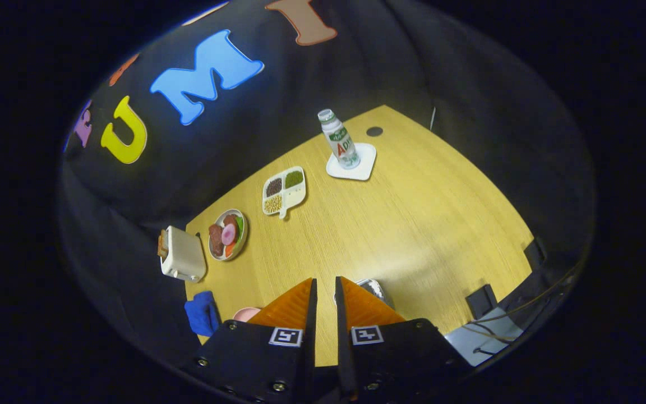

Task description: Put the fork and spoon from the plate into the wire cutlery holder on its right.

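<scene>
My gripper (pixel 325 286) hangs high above the yellow wooden table (pixel 413 224), its fingers drawn together with only a narrow slit between them, through which bare table shows. Nothing shows between the tips. A pink plate (pixel 244 313) peeks out from behind the left finger. A shiny metal thing (pixel 378 289), likely the wire cutlery holder, peeks out from behind the right finger. Both are mostly hidden by the fingers, and so are the fork and spoon.
Beyond the fingers stand a white toaster (pixel 183 255), a plate of food (pixel 227 234), a divided dish of grains (pixel 284 191) and a bottle (pixel 338 140) on a white coaster (pixel 359 168). A blue cloth (pixel 202 313) lies left of the pink plate.
</scene>
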Demonstrator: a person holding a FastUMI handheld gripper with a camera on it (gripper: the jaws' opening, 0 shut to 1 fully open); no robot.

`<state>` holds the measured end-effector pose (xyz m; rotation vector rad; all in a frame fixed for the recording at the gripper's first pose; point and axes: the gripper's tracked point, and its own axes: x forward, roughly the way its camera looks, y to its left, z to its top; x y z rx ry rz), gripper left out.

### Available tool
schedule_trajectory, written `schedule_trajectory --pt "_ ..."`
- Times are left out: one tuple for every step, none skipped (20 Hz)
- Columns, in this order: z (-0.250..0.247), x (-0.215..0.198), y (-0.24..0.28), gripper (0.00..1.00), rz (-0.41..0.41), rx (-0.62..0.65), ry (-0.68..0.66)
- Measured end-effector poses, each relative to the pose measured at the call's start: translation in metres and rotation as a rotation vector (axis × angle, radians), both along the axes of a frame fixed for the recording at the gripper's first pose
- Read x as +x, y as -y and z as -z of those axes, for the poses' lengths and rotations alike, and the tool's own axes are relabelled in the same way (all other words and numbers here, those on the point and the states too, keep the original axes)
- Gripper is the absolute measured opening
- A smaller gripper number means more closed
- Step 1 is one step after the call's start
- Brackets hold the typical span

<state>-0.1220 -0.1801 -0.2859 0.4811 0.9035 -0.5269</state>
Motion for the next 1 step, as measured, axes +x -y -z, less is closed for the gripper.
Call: schedule_trajectory --pt "-0.0109 0.0055 0.0043 0.18 -0.007 -0.058 0.041"
